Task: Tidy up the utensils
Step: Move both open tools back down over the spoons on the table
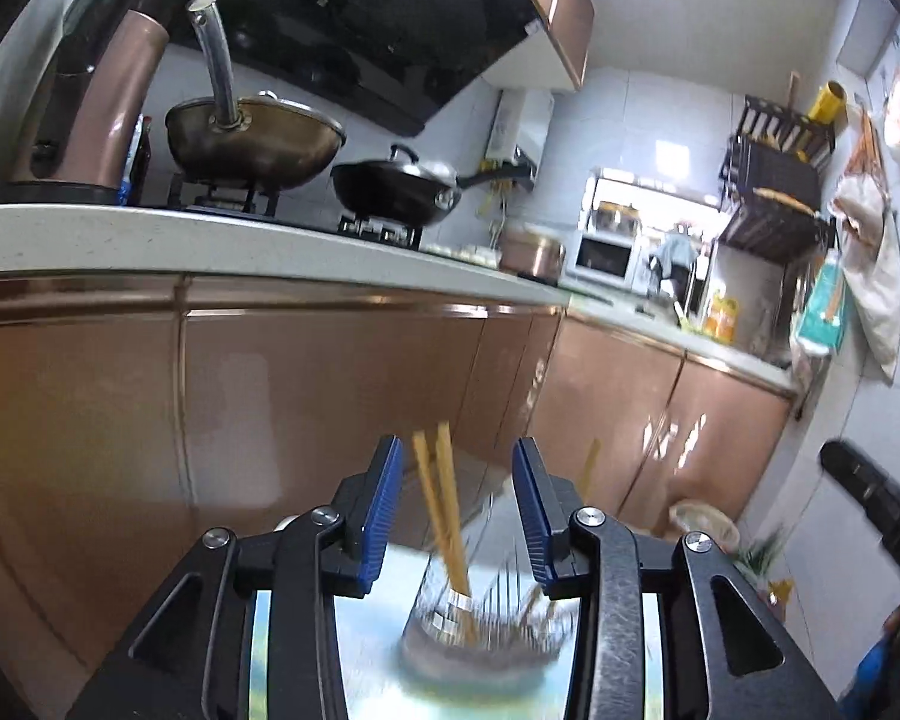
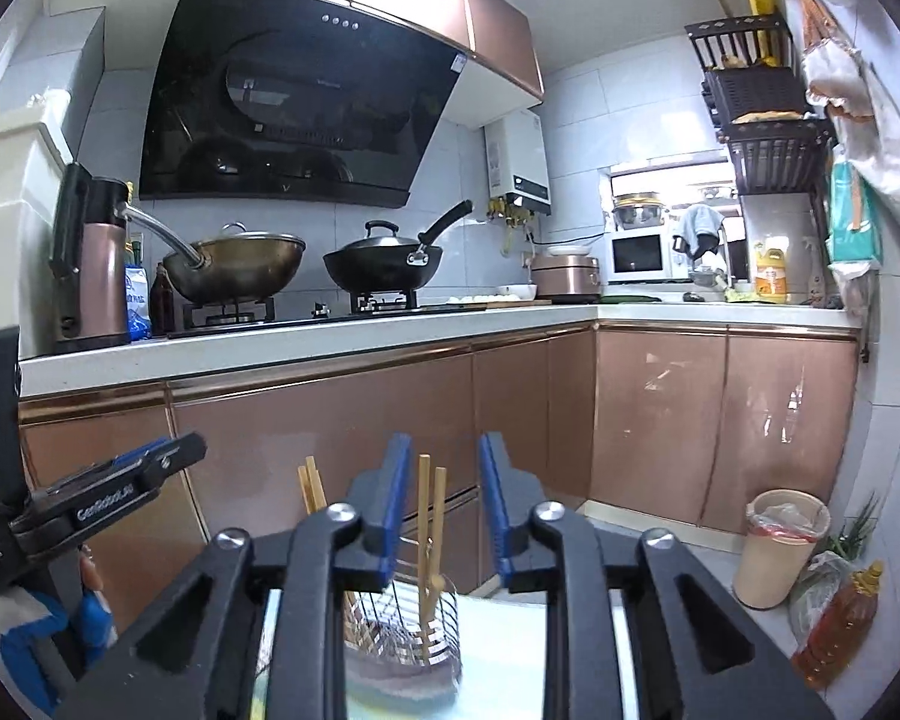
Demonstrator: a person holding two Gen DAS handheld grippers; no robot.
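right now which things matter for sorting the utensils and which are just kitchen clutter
For the job:
- chopsticks
- wire holder
- left gripper, open
- right gripper, open

Just lying about:
- brass wok
- black wok
- microwave
- bin
- oil bottle

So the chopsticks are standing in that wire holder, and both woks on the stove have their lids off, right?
Not quite. The chopsticks do stand in the wire holder, but the woks are covered: the right wrist view shows a lid on the brass-coloured wok and a lid on the black wok.
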